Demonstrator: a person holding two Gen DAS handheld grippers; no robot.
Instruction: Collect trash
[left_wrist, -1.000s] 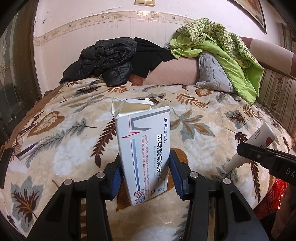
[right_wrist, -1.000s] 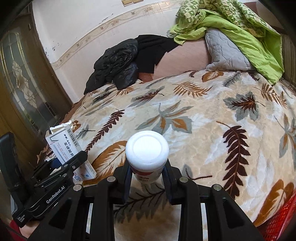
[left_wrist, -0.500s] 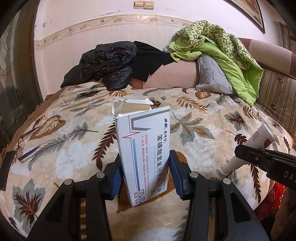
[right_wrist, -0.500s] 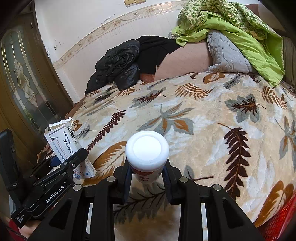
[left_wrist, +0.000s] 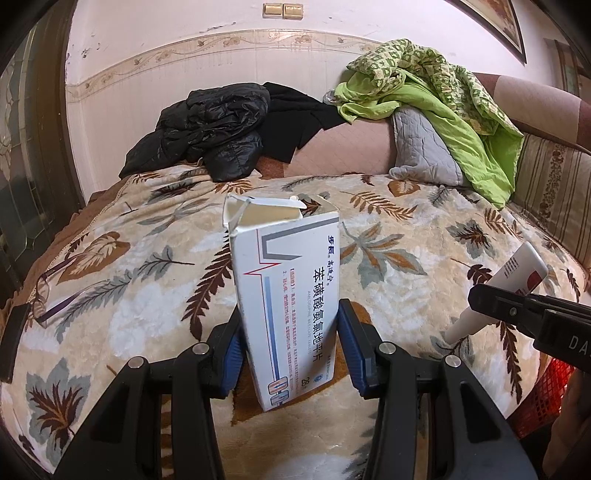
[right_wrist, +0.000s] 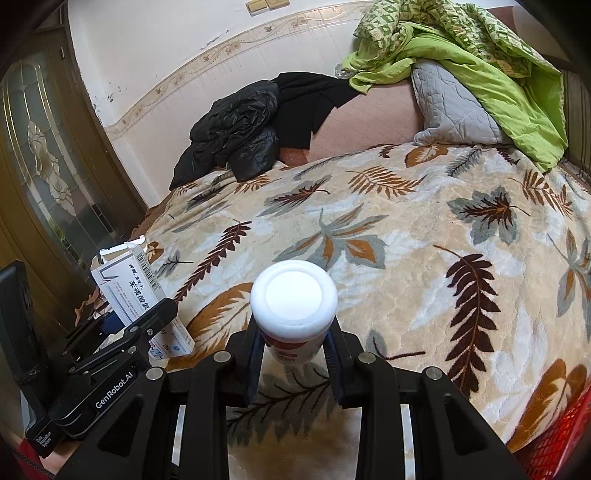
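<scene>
My left gripper (left_wrist: 289, 345) is shut on a white medicine box (left_wrist: 286, 291) with blue and red print, its top flap torn open, held upright above the leaf-patterned blanket (left_wrist: 110, 288). My right gripper (right_wrist: 293, 356) is shut on a white tube (right_wrist: 293, 302) with red print, its flat end toward the camera. The tube also shows at the right of the left wrist view (left_wrist: 506, 284). The box and left gripper show at the left of the right wrist view (right_wrist: 136, 291).
A red plastic basket (right_wrist: 561, 435) sits at the bed's lower right edge. A black jacket (left_wrist: 207, 129), a grey pillow (left_wrist: 421, 147) and a green blanket (left_wrist: 443, 85) lie at the back. A dark glass-panelled door (right_wrist: 40, 166) stands at the left.
Both grippers have pulled back and risen slightly from the bed, still holding the box and the tube.
</scene>
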